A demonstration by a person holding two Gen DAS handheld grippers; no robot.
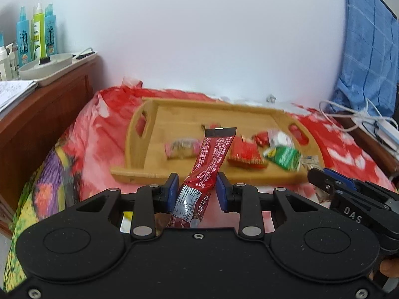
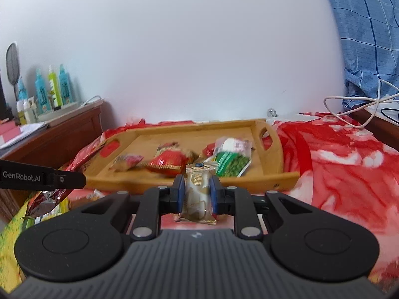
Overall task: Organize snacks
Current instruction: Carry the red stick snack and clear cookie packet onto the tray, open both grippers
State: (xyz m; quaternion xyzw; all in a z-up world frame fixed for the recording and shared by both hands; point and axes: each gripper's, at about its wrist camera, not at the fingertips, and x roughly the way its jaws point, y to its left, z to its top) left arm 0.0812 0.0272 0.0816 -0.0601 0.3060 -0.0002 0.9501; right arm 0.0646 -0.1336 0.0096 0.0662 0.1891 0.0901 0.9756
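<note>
Grippers (image 1: 197, 189) (image 2: 197, 191) hover before tray's (image 2: 189, 180) near edge, gripping packets.

Ahead of me: plain white wall (image 1: 212, 37), evenly lit. Left: dark wooden cabinet (image 1: 47, 114) holding spray bottles (image 1: 37, 32), white dish (image 1: 47, 67), papers. Below: red floral bedspread (image 2: 336, 164). Right: blue checked fabric (image 2: 364, 37) hanging, white cables (image 2: 354, 107) beside it.
</note>
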